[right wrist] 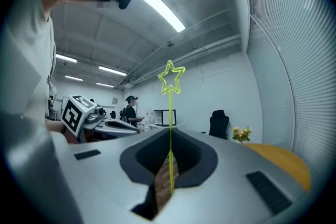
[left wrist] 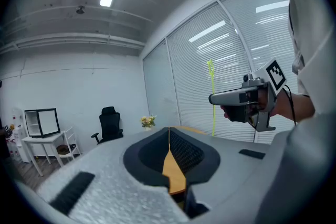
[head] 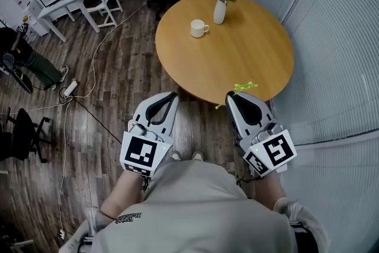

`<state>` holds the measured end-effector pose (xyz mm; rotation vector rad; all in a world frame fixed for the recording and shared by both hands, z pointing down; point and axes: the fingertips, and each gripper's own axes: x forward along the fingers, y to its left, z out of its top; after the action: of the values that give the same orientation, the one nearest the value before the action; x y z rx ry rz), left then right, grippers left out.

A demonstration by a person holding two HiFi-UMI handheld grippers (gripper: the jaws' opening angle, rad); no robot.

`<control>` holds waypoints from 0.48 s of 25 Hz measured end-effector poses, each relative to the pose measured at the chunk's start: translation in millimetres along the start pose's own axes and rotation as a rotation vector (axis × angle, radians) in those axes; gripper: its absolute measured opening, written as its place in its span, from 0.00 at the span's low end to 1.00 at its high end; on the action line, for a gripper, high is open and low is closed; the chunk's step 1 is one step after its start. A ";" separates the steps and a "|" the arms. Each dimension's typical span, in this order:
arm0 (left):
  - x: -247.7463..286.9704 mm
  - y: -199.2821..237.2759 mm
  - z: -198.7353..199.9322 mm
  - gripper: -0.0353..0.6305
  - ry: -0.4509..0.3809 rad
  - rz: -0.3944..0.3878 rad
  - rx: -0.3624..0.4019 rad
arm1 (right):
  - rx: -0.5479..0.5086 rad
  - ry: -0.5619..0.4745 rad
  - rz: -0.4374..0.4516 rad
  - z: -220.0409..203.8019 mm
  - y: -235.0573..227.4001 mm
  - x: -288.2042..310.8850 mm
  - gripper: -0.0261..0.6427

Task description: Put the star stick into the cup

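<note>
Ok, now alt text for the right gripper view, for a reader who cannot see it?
The right gripper has its jaws closed on a thin yellow-green star stick, which stands upright between them with its star at the top. Behind are the left gripper at left, and a black office chair, flowers and the wooden table edge at right.

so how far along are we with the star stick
Done: the stick is picked up, clamped upright in the right gripper. In hand: it is held by the near edge of the table; the left gripper is shut, empty. Left: reach the cup across the table and drop the stick in.
</note>
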<state>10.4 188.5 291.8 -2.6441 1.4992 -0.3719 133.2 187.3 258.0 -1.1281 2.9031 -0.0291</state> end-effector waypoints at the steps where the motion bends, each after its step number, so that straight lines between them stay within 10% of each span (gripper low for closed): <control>1: 2.2 -1.2 0.8 0.09 0.001 0.004 0.000 | 0.000 -0.001 0.004 0.6 -3.0 -0.8 0.08; 12: 20.5 -10.4 6.9 0.09 0.008 0.035 0.020 | 0.009 -0.021 0.030 0.1 -28.7 -4.7 0.08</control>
<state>30.9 176.0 290.7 -2.6004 1.5344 -0.3930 156.0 169.3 258.8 -1.0770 2.8976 -0.0297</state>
